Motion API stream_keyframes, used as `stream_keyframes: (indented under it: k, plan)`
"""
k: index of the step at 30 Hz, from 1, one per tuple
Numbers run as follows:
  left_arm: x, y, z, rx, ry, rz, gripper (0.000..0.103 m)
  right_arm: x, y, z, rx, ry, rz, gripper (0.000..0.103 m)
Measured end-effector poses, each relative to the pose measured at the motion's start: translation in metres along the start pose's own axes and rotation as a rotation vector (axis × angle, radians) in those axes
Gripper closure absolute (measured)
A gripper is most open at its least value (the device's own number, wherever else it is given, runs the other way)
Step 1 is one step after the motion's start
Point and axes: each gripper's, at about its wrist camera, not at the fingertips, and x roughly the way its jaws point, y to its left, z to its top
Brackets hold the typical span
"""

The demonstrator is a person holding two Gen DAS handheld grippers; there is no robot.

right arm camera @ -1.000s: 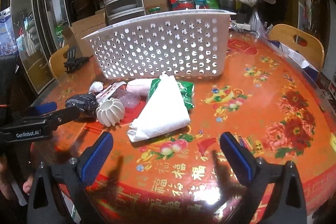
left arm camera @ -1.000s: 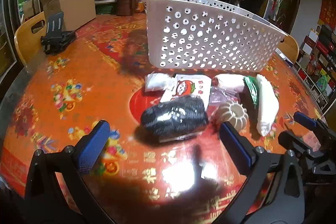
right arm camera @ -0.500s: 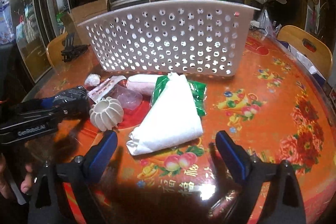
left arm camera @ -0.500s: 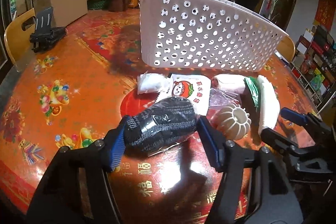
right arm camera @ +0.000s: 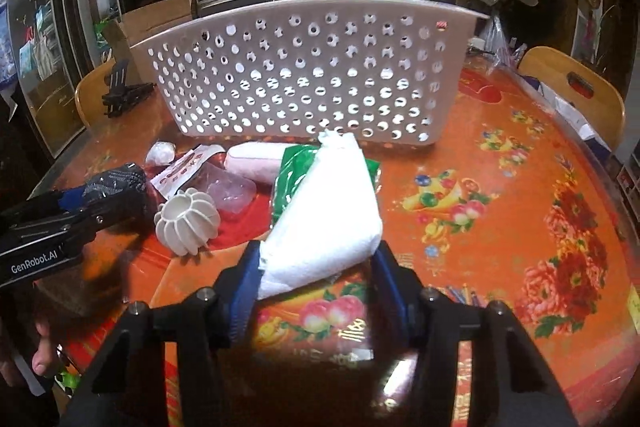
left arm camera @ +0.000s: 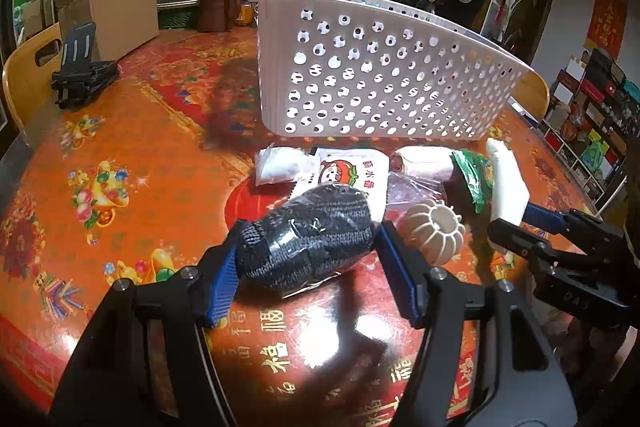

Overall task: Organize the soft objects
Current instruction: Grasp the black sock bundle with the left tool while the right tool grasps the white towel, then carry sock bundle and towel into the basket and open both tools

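In front of the white perforated plastic basket (left arm camera: 376,79), contents hidden, the left gripper (left arm camera: 308,259) clamps a black knitted bundle in clear wrap (left arm camera: 308,239); the right gripper (right arm camera: 316,287) clamps a white tissue pack (right arm camera: 328,219).

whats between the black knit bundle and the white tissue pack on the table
The ribbed white ball sits between the black knit bundle and the white tissue pack, with a clear plastic packet behind it; right wrist view.

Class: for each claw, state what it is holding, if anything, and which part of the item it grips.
Left claw: the black knit bundle, pinched across its middle. Right claw: the white tissue pack, gripped at its near end.
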Motion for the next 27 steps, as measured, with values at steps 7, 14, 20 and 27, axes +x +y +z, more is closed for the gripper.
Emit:
stream_keyframes:
  k: [7,14,20,27]
  plan:
    - [-0.018,-0.006,0.003,0.008,-0.033,0.006,0.041,-0.018,-0.009,0.001,0.012,-0.048,0.002,0.049]
    - [-0.035,-0.014,0.015,0.018,-0.056,0.010,0.041,-0.043,-0.014,0.010,0.005,-0.107,0.014,0.049]
    - [-0.055,-0.021,0.042,0.028,-0.087,-0.013,0.041,-0.064,-0.017,0.032,-0.021,-0.162,0.034,0.049]
    - [-0.084,-0.030,0.098,0.052,-0.154,-0.029,0.041,-0.083,-0.017,0.078,-0.074,-0.218,0.039,0.049]
